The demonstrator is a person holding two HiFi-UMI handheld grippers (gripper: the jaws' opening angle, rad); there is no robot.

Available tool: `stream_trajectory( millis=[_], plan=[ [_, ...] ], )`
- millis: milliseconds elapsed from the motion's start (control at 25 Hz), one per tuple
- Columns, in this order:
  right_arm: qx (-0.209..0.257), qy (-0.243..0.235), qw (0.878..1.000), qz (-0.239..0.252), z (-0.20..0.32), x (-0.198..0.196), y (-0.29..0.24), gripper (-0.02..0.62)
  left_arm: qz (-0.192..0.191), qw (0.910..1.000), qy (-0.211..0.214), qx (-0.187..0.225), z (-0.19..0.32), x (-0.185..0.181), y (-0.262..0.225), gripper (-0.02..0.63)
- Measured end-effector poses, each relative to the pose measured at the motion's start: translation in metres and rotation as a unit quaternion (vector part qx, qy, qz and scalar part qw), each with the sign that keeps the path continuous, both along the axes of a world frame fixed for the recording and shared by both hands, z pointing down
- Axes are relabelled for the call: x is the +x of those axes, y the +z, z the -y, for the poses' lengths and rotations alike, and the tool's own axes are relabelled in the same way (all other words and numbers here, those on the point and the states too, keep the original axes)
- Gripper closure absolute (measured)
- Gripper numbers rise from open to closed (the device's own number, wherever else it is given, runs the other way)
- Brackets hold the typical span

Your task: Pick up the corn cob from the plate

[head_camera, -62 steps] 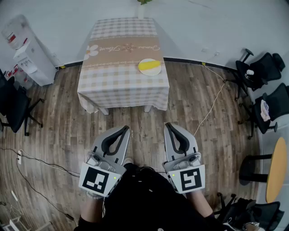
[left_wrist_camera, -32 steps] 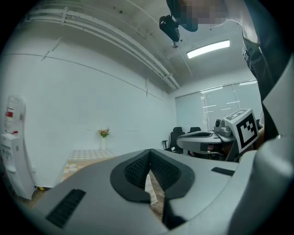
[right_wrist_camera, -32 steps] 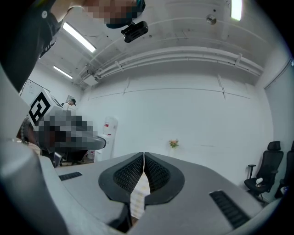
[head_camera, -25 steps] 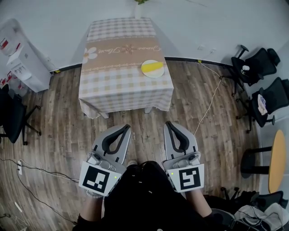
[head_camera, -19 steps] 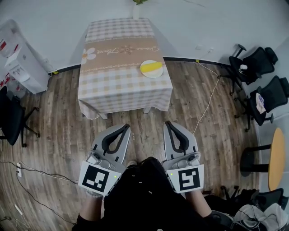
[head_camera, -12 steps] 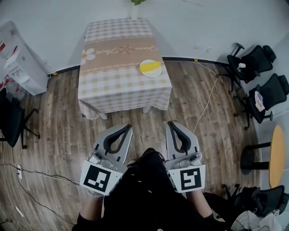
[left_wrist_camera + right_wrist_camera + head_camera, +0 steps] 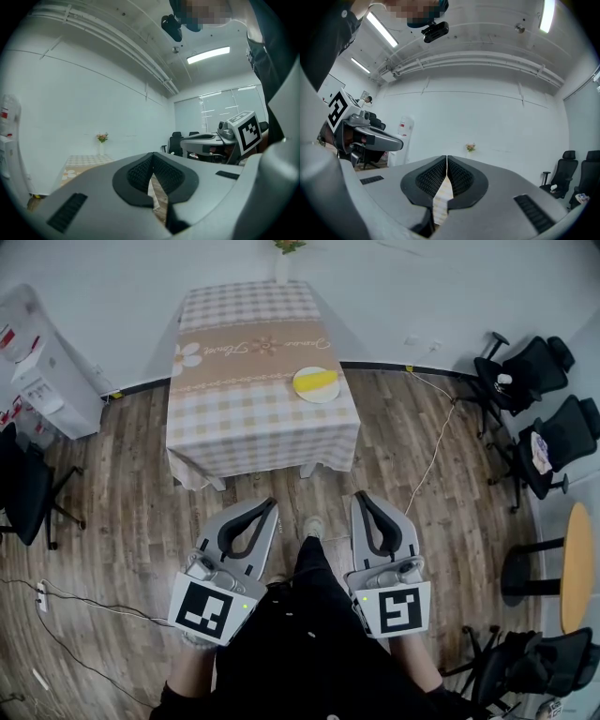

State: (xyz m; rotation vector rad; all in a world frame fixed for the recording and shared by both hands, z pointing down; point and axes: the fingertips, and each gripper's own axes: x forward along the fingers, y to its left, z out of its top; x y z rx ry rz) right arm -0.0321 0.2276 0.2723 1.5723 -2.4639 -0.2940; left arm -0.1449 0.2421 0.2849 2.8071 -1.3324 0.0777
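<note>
The room has a wooden floor (image 7: 122, 512) and white walls. At the far left a white water dispenser (image 7: 42, 371) stands against the wall, and a black chair (image 7: 23, 488) is just below it at the edge of the head view. In the middle, against the back wall, stands a table (image 7: 253, 418) under a checked cloth with a beige band across it. A vase with flowers (image 7: 284, 249) is at the far end of the table (only its lower part is in the head view). The plate (image 7: 302, 388) lies near the right edge of the table, on the beige band, and the yellow corn cob (image 7: 319, 379) lies on this plate.

The person stands on the floor, well apart from the table, and holds both tools level, pointing toward it. The left gripper (image 7: 270, 503) has its jaws closed, the tips together, with nothing between them; its own view (image 7: 151, 157) shows the same. The right gripper (image 7: 361, 495) is also closed and empty, its ribbed pads (image 7: 457, 176) meeting at the tip. One shoe (image 7: 312, 526) shows between the two tools.

To the right a thin cable (image 7: 431, 451) runs over the floor. Two black office chairs (image 7: 530, 381) stand by the right wall, and a round wooden table (image 7: 579, 577) is at the right edge.
</note>
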Motion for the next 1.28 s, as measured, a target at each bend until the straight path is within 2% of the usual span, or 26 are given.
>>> stream_trajectory(
  millis=[320,480,640,840,1280],
  plan=[
    [0.023,-0.014,1.0,0.005,0.017,0.002,-0.006,0.552,0.0,1.0,-0.005,0.003,0.016,0.006,0.0,0.592],
    [0.015,-0.022,1.0,-0.003,0.031,0.007,-0.004,0.552,0.001,0.9999,-0.008,0.007,0.029,0.013,-0.001,0.594],
    [0.017,-0.03,0.999,-0.005,0.051,0.031,-0.007,0.552,0.001,0.9999,-0.012,0.005,0.049,0.039,-0.004,0.592],
    [0.017,-0.032,0.999,-0.002,0.072,0.025,-0.005,0.552,0.002,0.9999,-0.015,0.008,0.069,0.033,-0.003,0.592],
    [0.015,-0.048,0.999,0.004,0.135,0.047,-0.003,0.552,0.016,0.9996,-0.023,0.003,0.129,0.06,-0.003,0.593]
  ],
)
